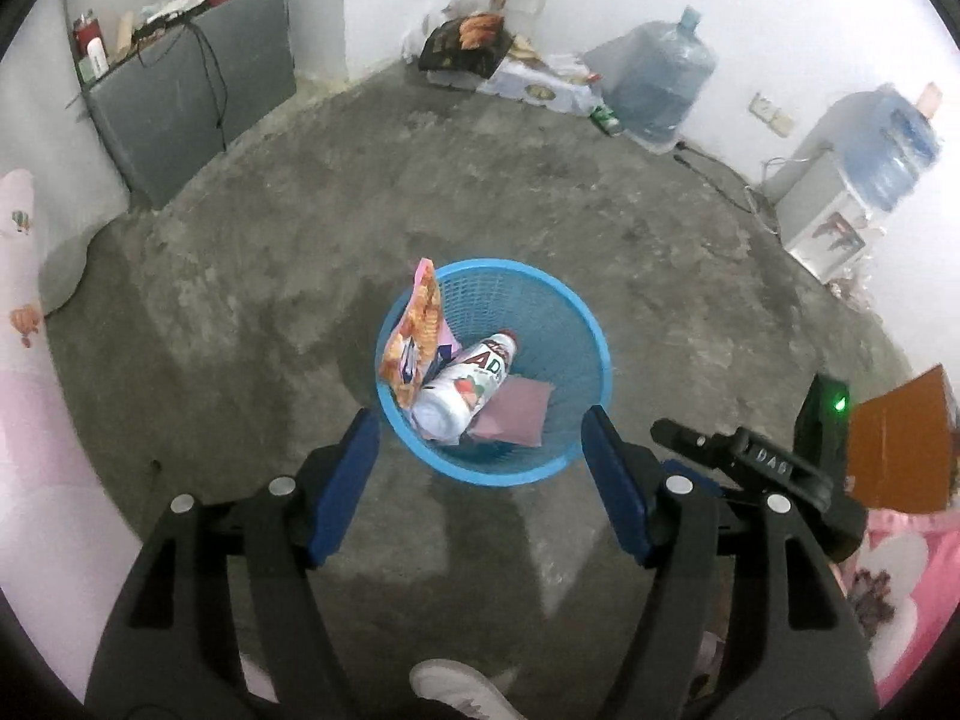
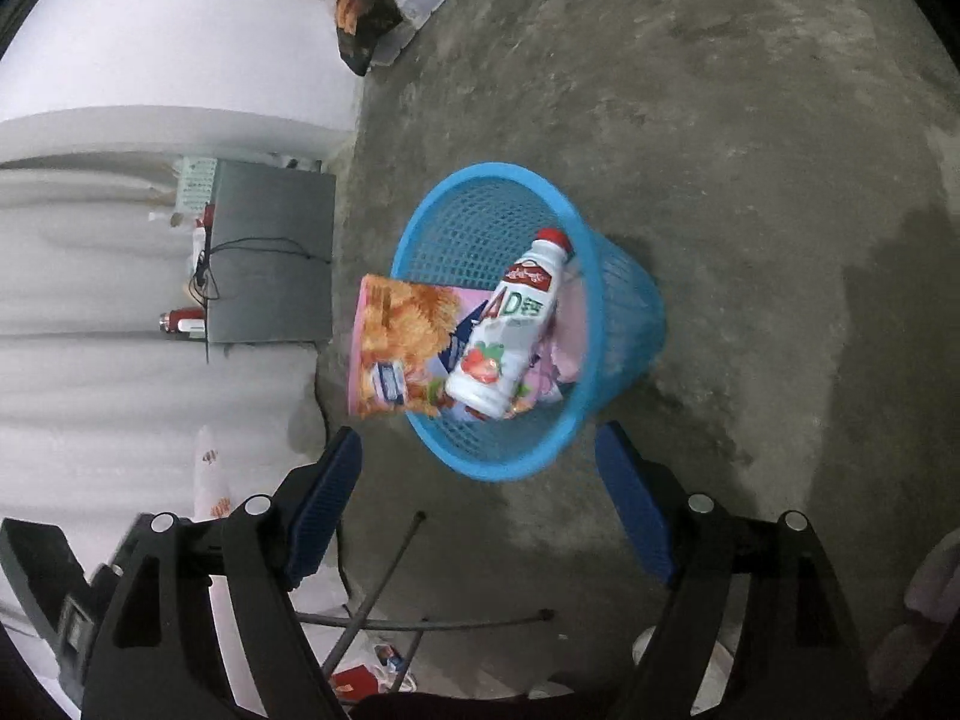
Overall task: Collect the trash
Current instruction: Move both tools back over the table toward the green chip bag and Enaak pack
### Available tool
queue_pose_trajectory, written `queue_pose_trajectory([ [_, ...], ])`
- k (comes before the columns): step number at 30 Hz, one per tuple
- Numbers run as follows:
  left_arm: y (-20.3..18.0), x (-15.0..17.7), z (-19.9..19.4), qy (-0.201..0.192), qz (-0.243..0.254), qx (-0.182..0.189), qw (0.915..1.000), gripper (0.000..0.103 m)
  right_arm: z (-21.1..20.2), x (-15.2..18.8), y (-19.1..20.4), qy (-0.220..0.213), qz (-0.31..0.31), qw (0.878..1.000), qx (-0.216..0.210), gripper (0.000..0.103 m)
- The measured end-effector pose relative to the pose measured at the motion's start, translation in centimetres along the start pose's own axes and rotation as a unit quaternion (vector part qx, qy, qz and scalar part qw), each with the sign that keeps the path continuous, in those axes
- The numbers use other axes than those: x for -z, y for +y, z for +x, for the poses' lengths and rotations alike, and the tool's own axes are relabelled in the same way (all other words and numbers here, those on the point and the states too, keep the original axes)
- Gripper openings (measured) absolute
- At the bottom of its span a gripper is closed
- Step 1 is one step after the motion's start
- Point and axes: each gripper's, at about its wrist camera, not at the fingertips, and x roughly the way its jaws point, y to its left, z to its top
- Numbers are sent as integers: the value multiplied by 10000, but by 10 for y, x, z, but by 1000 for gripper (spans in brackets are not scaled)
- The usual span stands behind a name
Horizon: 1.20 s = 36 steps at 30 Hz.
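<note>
With both the left gripper (image 1: 480,456) and the right gripper (image 2: 477,480) spread wide and empty above the blue basket (image 1: 591,324) at frame centre, the snack bag (image 1: 420,324) leaning over its rim beside the bottle (image 1: 468,384) may slip out onto the floor.

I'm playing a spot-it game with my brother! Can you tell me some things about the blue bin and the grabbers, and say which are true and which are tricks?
1. The blue basket stands on the concrete floor. True.
2. The white bottle lies on the floor beside the basket. False: it is inside the basket, leaning on the rim.
3. The snack bag sticks out over the basket's rim. True.
4. The left gripper holds the bottle. False: it is open and empty.
5. The right gripper is open. True.
6. The bottle's cap is blue. False: it is red.
</note>
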Motion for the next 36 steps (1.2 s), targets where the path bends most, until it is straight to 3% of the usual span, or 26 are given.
queue_pose_trajectory([
  [8, 29, 50, -108, -564, -403, 139, 9975, 70, -28, 64, 50, -2, -931, 9946, 451, 78],
  [12, 57, 87, -168, -910, -698, 37, 9934, 72, -38, 115, 121, 233, -2119, 9767, 246, 78],
  [16, 90, 138, -230, -1411, -838, -559, 9849, 73, -45, 159, 175, 498, -2821, 9578, -235, 81],
  [18, 105, 158, -251, -1552, -922, -823, 9801, 74, -47, 191, 200, 749, -3230, 9422, -473, 83],
  [21, 134, 198, -288, -1781, -1242, -1336, 9670, 74, -43, 228, 221, 1114, -3557, 9254, -685, 83],
  [27, 183, 263, -338, -2017, -2014, -1911, 9392, 76, -34, 297, 242, 1868, -4129, 8874, -845, 84],
  [30, 202, 287, -357, -2078, -2361, -2096, 9258, 76, -32, 321, 249, 2115, -4277, 8743, -892, 84],
  [33, 223, 315, -381, -2270, -2811, -2314, 9033, 76, -33, 334, 250, 2218, -4394, 8657, -916, 84],
  [36, 239, 342, -395, -2383, -3183, -2388, 8859, 76, -29, 347, 253, 2403, -4397, 8599, -973, 84],
])
